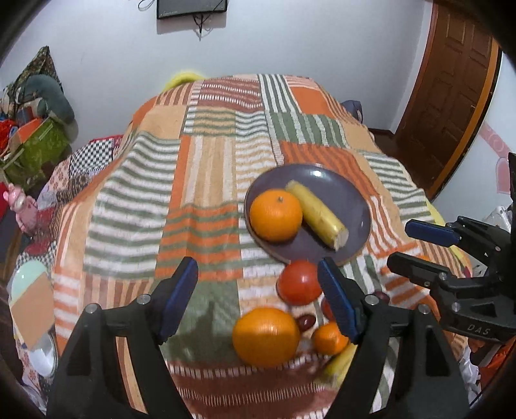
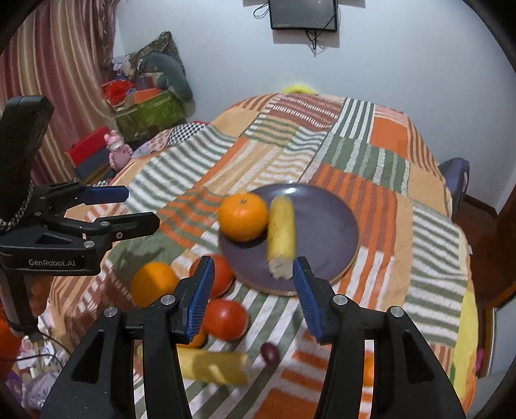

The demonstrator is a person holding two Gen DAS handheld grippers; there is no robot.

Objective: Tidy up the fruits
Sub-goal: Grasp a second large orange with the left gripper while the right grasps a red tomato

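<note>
A purple plate (image 1: 348,193) (image 2: 325,219) on the striped cloth holds an orange (image 1: 275,215) (image 2: 243,216) and a yellow banana piece (image 1: 317,215) (image 2: 282,237). In front of the plate lie a red tomato (image 1: 298,283) (image 2: 219,274), a large orange (image 1: 266,336) (image 2: 153,283), a small orange (image 1: 329,338), a second tomato (image 2: 225,319), a dark grape (image 1: 305,322) (image 2: 270,353) and another banana piece (image 2: 214,367). My left gripper (image 1: 258,290) is open above the loose fruit. My right gripper (image 2: 253,290) is open just before the plate's near rim. Each shows in the other's view, the right (image 1: 419,245) and the left (image 2: 129,206).
The table wears an orange, green and white patchwork cloth (image 1: 200,180). Boxes and bags (image 2: 145,109) are piled at the left wall with a pink toy (image 2: 117,150). A wooden door (image 1: 451,96) is at the right. A screen (image 2: 303,14) hangs on the wall.
</note>
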